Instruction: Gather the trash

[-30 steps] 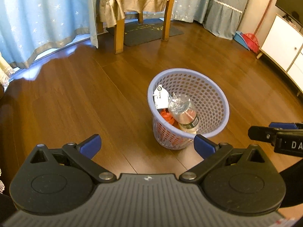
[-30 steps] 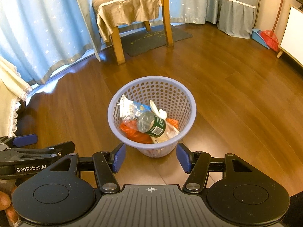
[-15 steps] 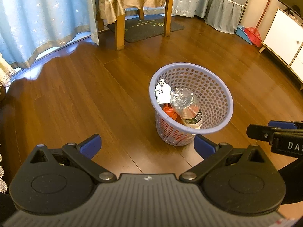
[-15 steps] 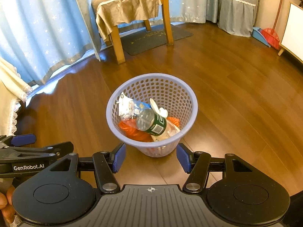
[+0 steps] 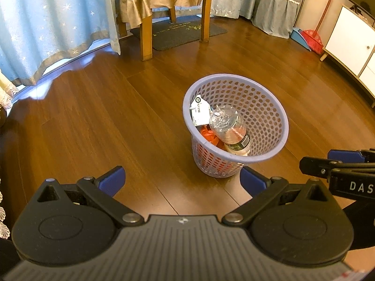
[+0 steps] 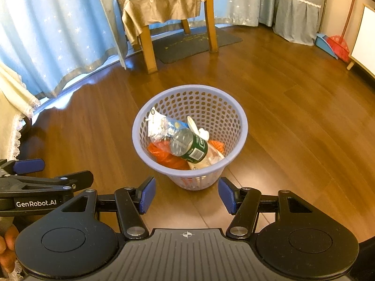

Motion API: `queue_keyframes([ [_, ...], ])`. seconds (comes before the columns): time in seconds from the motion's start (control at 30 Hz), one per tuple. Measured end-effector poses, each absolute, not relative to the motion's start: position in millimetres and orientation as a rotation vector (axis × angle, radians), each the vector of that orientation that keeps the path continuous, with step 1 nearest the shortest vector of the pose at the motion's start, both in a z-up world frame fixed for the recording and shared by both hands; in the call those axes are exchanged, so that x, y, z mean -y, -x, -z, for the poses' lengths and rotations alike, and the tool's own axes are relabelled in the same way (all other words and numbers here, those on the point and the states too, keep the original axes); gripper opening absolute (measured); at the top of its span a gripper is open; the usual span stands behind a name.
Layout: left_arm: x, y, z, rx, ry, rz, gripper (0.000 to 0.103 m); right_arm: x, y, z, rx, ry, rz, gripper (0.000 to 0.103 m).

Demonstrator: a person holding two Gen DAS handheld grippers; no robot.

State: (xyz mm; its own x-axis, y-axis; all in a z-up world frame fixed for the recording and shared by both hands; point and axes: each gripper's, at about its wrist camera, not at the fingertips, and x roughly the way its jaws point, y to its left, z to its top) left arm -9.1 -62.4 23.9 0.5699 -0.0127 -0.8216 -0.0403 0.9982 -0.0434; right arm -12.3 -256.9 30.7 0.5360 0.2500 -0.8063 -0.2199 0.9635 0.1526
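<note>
A basket (image 6: pixel 189 140) stands on the wooden floor (image 6: pixel 293 121), ahead of both grippers. Inside it a bottle (image 6: pixel 191 147) lies tilted on top of crumpled wrappers (image 6: pixel 161 126), with a bag (image 6: pixel 168 158) underneath. Behind the basket stands a chair (image 6: pixel 173 18) with a mat (image 6: pixel 194 44) under it, and curtains (image 6: pixel 58 35) hang behind and to the left. Far right, a broom and dustpan (image 6: pixel 335 45) lean beside a cabinet (image 5: pixel 351 44).
</note>
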Motion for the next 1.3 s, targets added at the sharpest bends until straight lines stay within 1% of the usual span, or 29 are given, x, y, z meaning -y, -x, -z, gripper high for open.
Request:
queue_keyframes([
  [0.6, 62.0, 8.3, -22.3, -0.975, 0.050, -0.012, 0.102, 256.7, 12.4, -25.5, -0.963, -0.035, -0.276, 0.057],
  [0.63, 61.9, 8.1, -22.2, -0.976, 0.050, -0.013, 0.102, 257.1, 12.5, -25.1, -0.962, -0.037, -0.273, 0.060],
  [0.67, 61.7, 8.0, -22.0, -0.976, 0.049, -0.013, 0.102, 257.5, 12.9, -25.4, -0.959, -0.037, -0.271, 0.066],
  [0.73, 61.6, 8.0, -22.1, -0.976, 0.047, -0.012, 0.102, 257.5, 13.7, -26.1, -0.950, -0.038, -0.274, 0.072],
  [1.0, 61.8, 7.8, -22.0, -0.978, 0.047, -0.014, 0.102, 256.6, 13.5, -27.8, -0.943, -0.043, -0.278, 0.075],
  [1.17, 60.6, 7.8, -21.7, -0.979, 0.045, -0.013, 0.102, 256.5, 14.2, -28.5, -0.936, -0.046, -0.278, 0.079],
  [1.3, 59.6, 7.5, -20.6, -0.982, 0.040, -0.013, 0.102, 256.6, 13.7, -29.1, -0.933, -0.051, -0.278, 0.081],
])
